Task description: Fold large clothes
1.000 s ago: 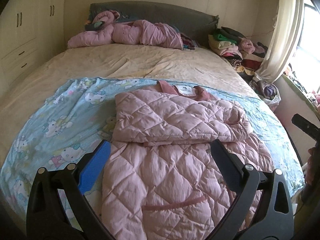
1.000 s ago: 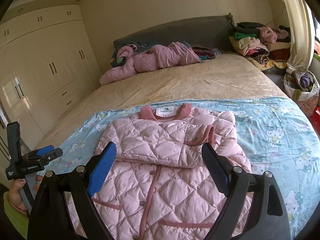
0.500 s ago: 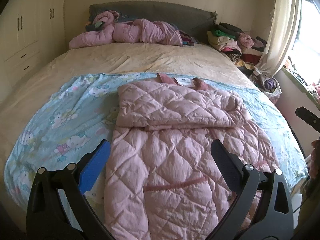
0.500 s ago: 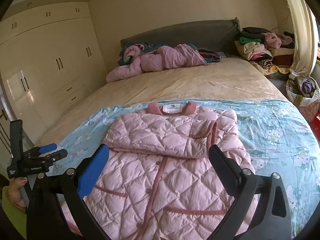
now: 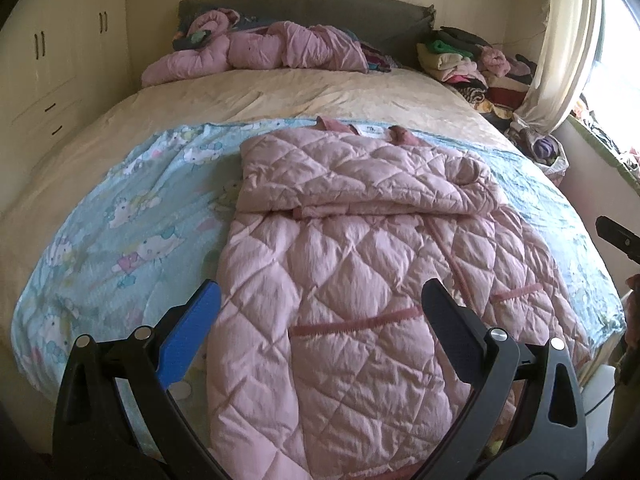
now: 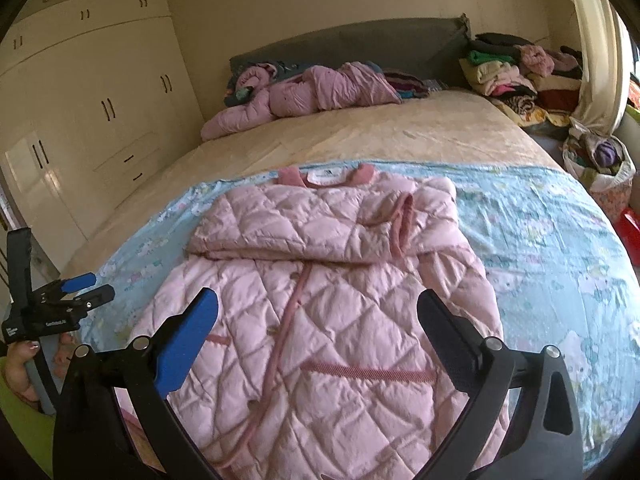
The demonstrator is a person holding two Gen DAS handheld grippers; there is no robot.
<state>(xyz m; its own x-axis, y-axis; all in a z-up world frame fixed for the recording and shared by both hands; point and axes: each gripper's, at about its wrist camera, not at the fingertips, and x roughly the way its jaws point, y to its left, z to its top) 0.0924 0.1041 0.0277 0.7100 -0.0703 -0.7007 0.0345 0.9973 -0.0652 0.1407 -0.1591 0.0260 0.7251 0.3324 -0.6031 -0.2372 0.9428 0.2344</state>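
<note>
Lying flat on the bed [image 5: 280, 92] just ahead of both tools, the pink quilted jacket [image 5: 352, 280] has its two sleeves folded across the chest, collar pointing away from the tools. It rests on a light blue cartoon-print blanket [image 5: 132, 220] spread over the bed's near half.

The left tool [image 5: 320, 312] hovers above the jacket's hem with its jaws spread wide, holding nothing; the blue pad sits over the jacket's left edge. The right tool [image 6: 318, 312] hangs over the lower front of the jacket [image 6: 328, 300], jaws likewise wide apart and empty. In the right wrist view, the left tool [image 6: 86, 290] shows off to the left of the right tool, gripped by a hand [image 6: 20, 360].

Far beyond the tools, another pink jacket [image 5: 256, 50] lies crumpled against the grey headboard [image 6: 348, 44], and stacked clothes [image 6: 508, 72] sit to the far right.
</note>
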